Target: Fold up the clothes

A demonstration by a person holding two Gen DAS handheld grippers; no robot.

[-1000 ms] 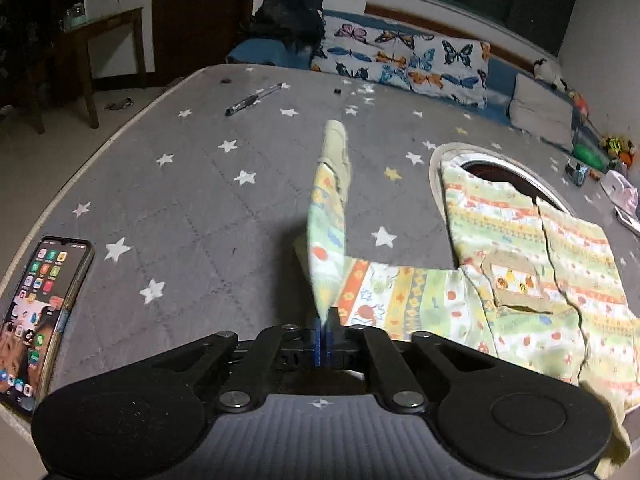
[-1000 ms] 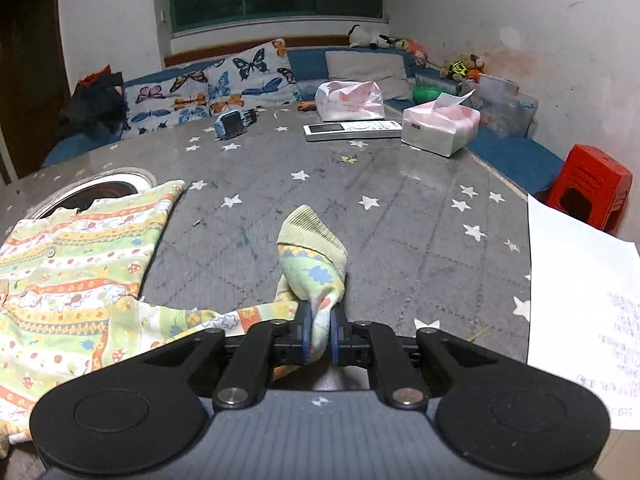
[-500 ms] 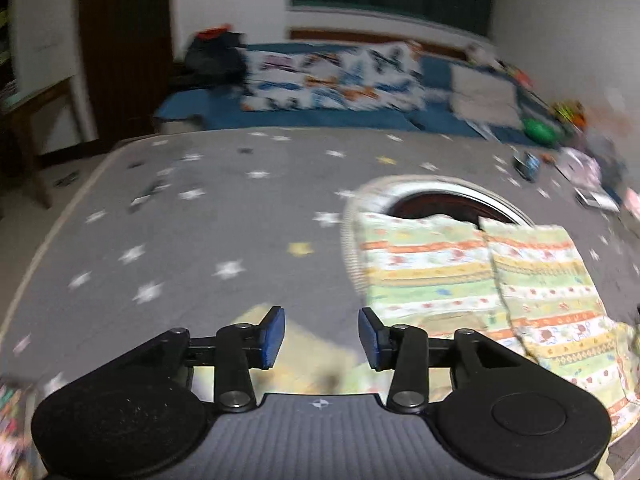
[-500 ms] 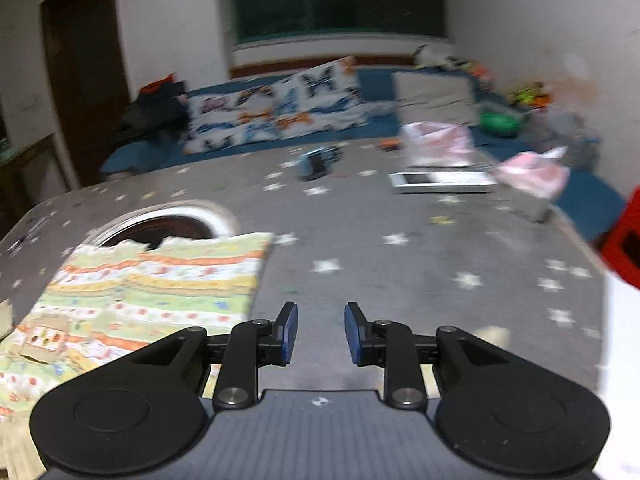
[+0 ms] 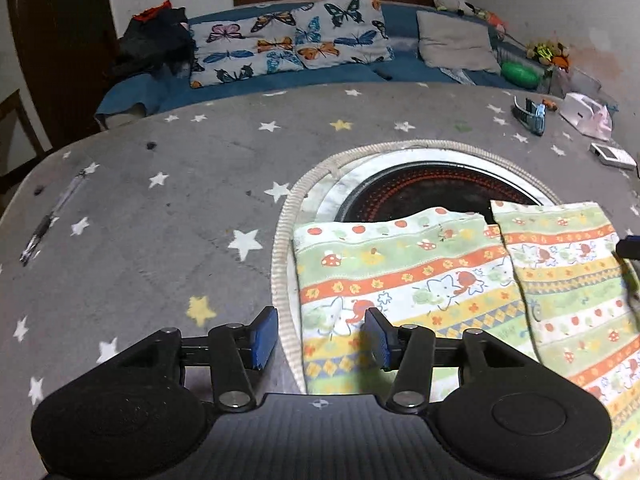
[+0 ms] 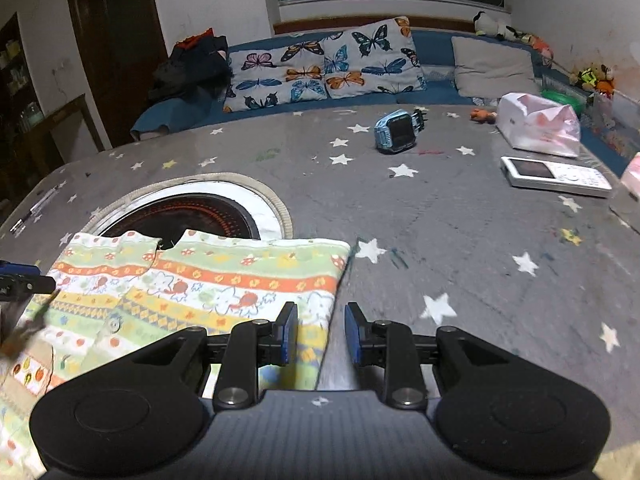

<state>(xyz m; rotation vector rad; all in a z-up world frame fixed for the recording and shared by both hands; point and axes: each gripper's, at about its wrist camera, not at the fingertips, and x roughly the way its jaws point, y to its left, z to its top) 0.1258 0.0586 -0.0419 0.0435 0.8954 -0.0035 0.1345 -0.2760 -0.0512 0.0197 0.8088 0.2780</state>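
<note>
A child's pyjama top (image 5: 400, 280) in green, yellow and orange stripes lies flat on the grey star-print table cover (image 5: 160, 220), its far edge over a round opening. My left gripper (image 5: 322, 338) hovers over the top's left edge with its jaws opening; the edge lies below the gap, untouched by the pads. In the right wrist view the same top (image 6: 224, 280) spreads to the left. My right gripper (image 6: 321, 332) stands open over its right edge, gripping nothing. Each gripper's tip shows at the margin of the other's view.
A round opening with a dark heater (image 5: 440, 188) sits behind the garment. A pen (image 5: 52, 216) lies far left. A blue smartwatch (image 6: 396, 132), a white handset (image 6: 556, 178) and a plastic bag (image 6: 540, 124) lie at the right. A sofa with butterfly cushions (image 6: 320, 68) runs behind.
Both grippers let go of the sleeve cuffs they held and opened. Both then swung inward, so each now hangs over a side edge of the flat garment.
</note>
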